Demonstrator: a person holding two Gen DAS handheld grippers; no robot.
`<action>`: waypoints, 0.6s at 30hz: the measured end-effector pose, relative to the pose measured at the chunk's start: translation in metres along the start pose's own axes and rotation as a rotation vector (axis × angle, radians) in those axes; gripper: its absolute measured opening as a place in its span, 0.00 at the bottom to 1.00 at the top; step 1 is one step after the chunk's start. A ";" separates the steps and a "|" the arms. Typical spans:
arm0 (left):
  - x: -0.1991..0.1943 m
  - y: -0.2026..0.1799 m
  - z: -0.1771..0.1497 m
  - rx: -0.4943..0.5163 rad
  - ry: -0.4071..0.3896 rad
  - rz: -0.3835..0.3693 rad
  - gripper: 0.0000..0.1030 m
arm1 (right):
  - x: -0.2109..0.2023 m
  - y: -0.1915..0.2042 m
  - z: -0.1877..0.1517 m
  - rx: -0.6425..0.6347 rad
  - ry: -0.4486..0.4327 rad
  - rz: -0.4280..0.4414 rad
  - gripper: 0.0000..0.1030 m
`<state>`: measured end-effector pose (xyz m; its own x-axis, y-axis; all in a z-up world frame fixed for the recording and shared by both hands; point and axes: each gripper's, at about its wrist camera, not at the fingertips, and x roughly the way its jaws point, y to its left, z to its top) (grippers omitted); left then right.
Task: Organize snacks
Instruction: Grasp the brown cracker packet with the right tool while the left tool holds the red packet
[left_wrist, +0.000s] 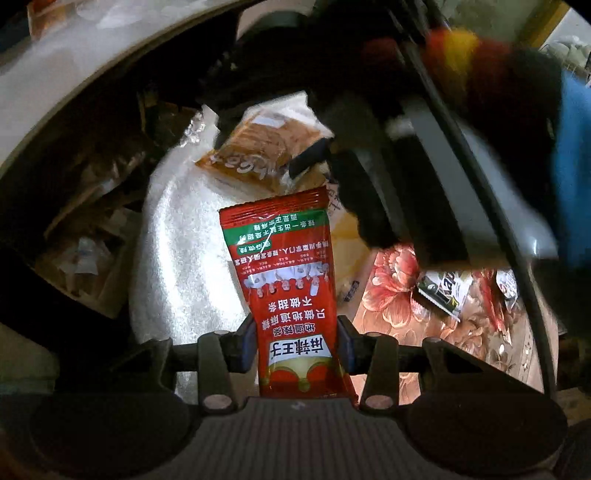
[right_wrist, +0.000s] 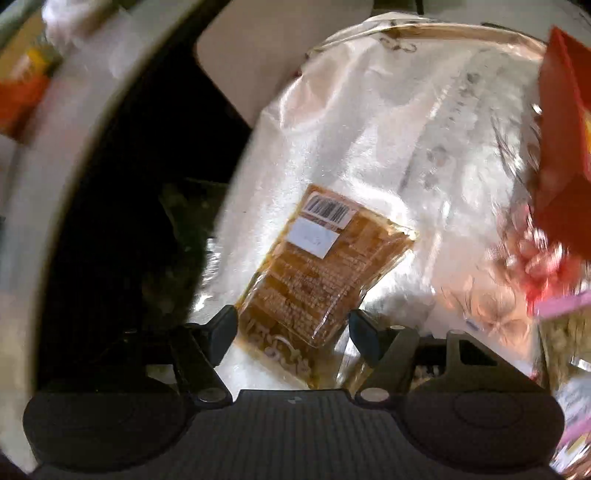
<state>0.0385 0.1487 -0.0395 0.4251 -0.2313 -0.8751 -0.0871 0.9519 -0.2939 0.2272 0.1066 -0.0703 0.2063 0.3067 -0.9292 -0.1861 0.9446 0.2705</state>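
1. Left wrist view: our left gripper (left_wrist: 297, 341) fingers pinch the red snack packet (left_wrist: 291, 280) low, so it could slip.
2. Our right gripper (right_wrist: 291, 328), half-open, straddles the brown packet (right_wrist: 317, 266) on the white bag (right_wrist: 369, 147); we could snag the bag.

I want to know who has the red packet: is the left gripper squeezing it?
Touching: in the left wrist view, both pads of the left gripper press the red packet.

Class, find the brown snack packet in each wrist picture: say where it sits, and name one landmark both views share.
Left wrist: brown snack packet upper centre, above the red sachet.
Right wrist: brown snack packet lower centre, between the fingers, barcode uppermost.
Shared landmark: the shiny white bag beneath it.
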 end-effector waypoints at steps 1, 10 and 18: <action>0.000 0.001 0.000 -0.001 0.005 -0.008 0.35 | 0.002 0.007 0.002 -0.035 0.013 -0.027 0.70; 0.001 -0.002 -0.001 0.012 0.014 -0.041 0.36 | -0.010 0.011 -0.017 -0.458 0.122 -0.234 0.51; 0.009 -0.003 0.000 0.013 0.027 -0.019 0.36 | -0.015 -0.024 -0.011 -0.310 0.068 -0.212 0.72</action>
<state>0.0428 0.1436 -0.0461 0.4019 -0.2542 -0.8797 -0.0672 0.9499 -0.3052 0.2181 0.0785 -0.0657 0.2089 0.0898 -0.9738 -0.4304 0.9026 -0.0091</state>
